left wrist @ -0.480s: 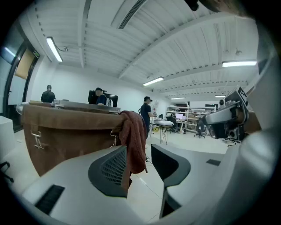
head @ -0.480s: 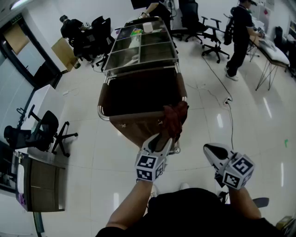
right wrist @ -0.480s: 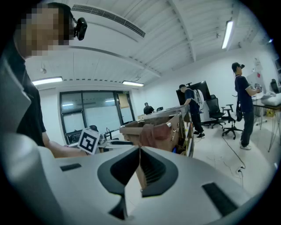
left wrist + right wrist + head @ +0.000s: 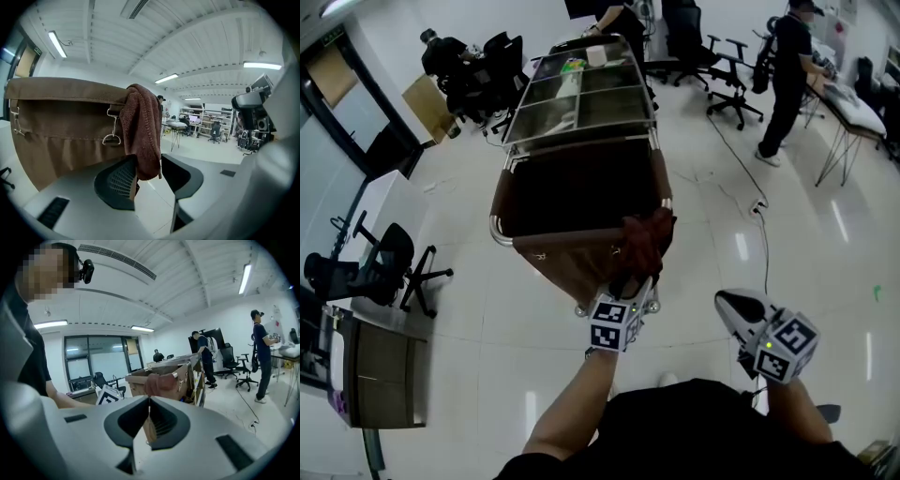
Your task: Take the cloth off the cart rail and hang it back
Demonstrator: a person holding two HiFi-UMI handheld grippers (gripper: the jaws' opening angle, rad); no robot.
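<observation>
Over cart rail [image 4: 495,223], cloth [image 4: 645,239] lengthwise vertical

Bright ceiling tubes [image 4: 57,44], fisheye-warped edges.

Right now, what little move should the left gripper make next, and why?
Probably close the left gripper on the cloth. The cloth hangs over the cart rail, and its lower end sits between the open jaws, not yet pinched.
</observation>
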